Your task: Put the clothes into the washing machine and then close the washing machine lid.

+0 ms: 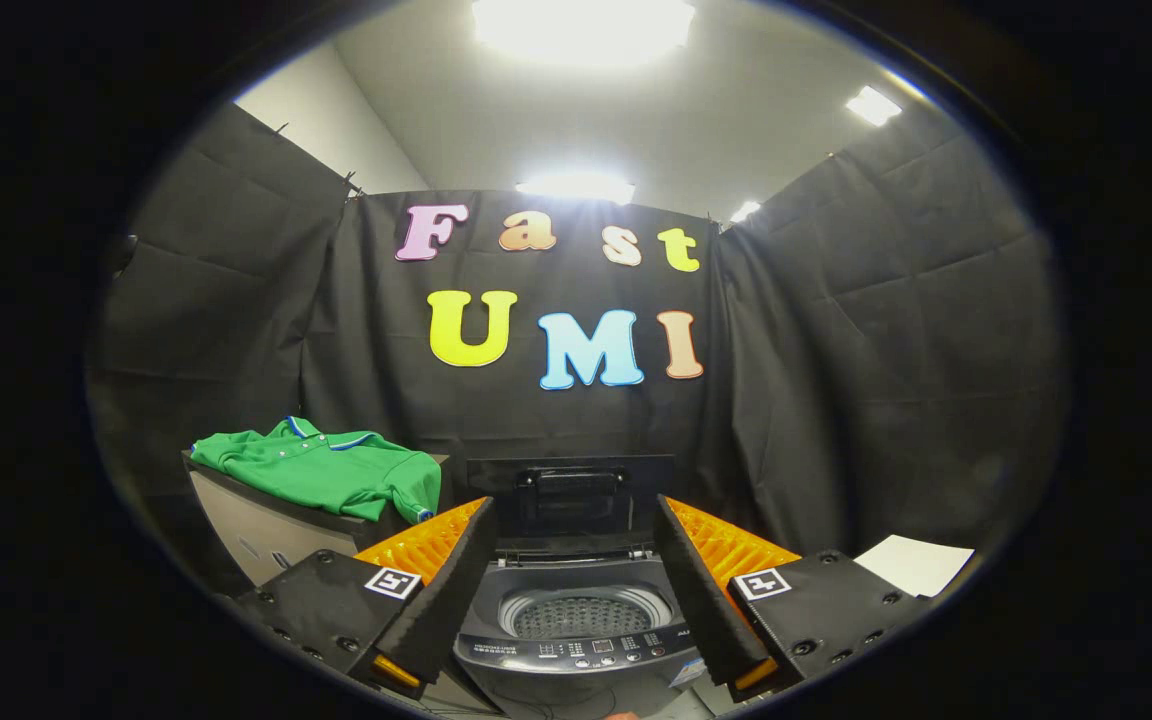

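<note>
- Black cloth walls on three sides of the booth, white ceiling with bright light panels overhead.
- Green polo shirt, blue-and-white trim on collar and sleeve cuff, lies spread flat on a low table; sits beyond my left finger and off to the left of the washer.
- Washing machine, dark grey top-loader, sits straight ahead, seen through the gap between my fingers.
- Its lid is up, standing upright at the back against the cloth; handle bar faces me.
- Drum open to view, perforated metal, no clothes visible inside.
- Control panel with small buttons runs along the washer's near edge.
- My claw: fingers wide apart, holding nothing, hovering just above and in front of the washer, not touching it or the shirt.
- White sheet of paper lies beyond my right finger, off to the right of the washer.
</note>
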Motion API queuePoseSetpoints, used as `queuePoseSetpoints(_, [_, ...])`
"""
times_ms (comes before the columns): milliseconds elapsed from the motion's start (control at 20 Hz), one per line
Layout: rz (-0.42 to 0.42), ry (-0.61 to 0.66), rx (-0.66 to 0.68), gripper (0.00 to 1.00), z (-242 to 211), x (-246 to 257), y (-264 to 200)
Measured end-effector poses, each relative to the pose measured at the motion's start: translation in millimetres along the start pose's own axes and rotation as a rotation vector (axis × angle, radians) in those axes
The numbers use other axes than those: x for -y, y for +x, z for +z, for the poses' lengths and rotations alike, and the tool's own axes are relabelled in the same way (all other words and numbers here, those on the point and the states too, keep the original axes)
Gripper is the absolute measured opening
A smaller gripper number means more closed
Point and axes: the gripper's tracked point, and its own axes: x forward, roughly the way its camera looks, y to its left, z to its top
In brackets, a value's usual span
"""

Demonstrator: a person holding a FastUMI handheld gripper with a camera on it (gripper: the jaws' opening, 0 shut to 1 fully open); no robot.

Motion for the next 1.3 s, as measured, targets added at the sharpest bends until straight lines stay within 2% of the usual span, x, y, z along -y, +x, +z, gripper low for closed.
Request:
queuePoseSetpoints(700, [0.033, -0.011, 0.005, 0.98, 16, -19, 23])
queuePoseSetpoints(1000, [0.075, -0.006, 0.013, 0.98, 31, -45, 38])
queuePoseSetpoints(1300, [0.155, 0.009, -0.014, 0.98, 42, -86, 58])
